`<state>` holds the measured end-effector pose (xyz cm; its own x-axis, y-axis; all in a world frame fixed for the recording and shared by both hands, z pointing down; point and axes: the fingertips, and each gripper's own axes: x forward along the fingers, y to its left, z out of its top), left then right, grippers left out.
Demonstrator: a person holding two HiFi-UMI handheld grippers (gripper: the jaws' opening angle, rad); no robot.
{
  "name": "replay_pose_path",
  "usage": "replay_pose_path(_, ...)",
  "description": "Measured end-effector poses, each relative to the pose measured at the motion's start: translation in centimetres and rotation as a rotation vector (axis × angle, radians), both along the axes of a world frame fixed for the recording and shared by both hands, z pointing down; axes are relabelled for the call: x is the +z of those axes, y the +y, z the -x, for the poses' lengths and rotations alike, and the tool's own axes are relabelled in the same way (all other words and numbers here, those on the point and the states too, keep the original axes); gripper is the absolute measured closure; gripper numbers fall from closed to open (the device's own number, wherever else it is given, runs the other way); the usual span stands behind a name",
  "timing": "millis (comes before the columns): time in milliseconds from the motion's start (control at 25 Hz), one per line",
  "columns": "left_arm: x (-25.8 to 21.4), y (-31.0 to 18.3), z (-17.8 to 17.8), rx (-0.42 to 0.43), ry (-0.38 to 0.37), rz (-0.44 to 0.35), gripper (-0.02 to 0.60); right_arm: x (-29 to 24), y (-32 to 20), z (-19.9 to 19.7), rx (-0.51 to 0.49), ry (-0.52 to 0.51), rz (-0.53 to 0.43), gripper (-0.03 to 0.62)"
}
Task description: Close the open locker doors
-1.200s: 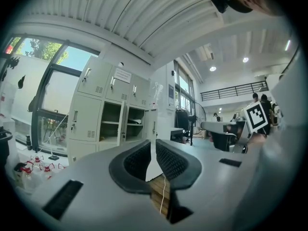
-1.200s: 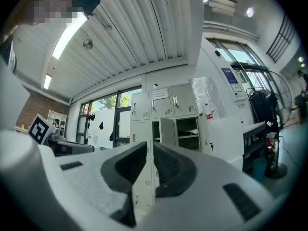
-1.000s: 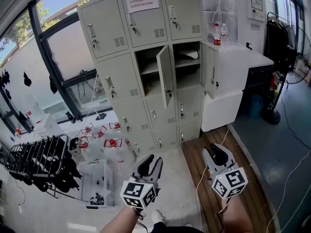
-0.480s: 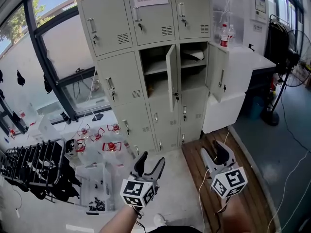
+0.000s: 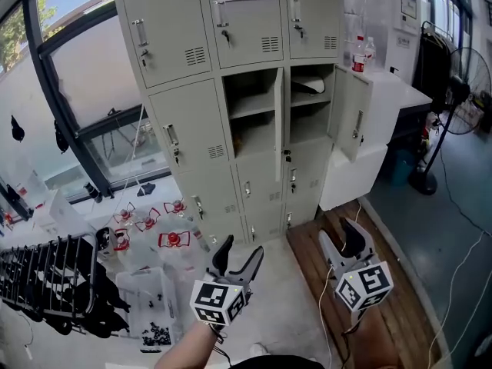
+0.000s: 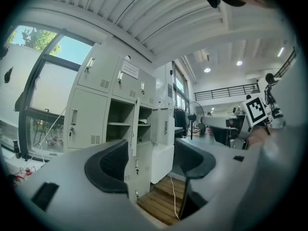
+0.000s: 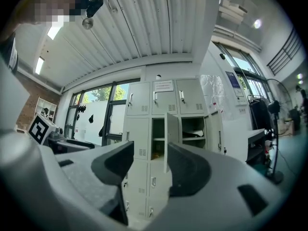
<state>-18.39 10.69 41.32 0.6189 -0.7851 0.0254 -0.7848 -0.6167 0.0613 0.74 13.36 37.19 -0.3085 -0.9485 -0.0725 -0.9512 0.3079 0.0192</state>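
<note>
Lockers [image 5: 192,129] fill the top of the head view. In their middle row, the centre door [image 5: 278,129] and the right door [image 5: 355,125] stand swung out. Lower down, the left tool [image 5: 241,248] and the right tool [image 5: 340,233] point toward them, well apart from either door. In the left gripper view, the left tool's jaws have just been opening and stand spread with nothing between them, both open doors beyond. In the right gripper view, the right tool's jaws have likewise just been opening. They are spread and empty, with the centre door seen past them.
</note>
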Motion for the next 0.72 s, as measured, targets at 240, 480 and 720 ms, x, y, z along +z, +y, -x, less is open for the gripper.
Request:
replay_pose_path(240,-0.3,-2.2,1.8,0.017,0.001,-0.011,0.278,-0.6,-2.0,1.8,0.017,0.005,-0.009,0.390)
replay_pose_path(480,-0.7,-4.3,2.3,0.010,0.002,-0.015,0.279,-0.7,-4.4,2.2,0.008,0.003,-0.004,0.390)
replay_pose_path(720,-0.5,-7.1,1.0,-0.013,-0.005,-0.012,0.279,-0.3,-7.9,0.8,-0.012,-0.012,0.003,0.390)
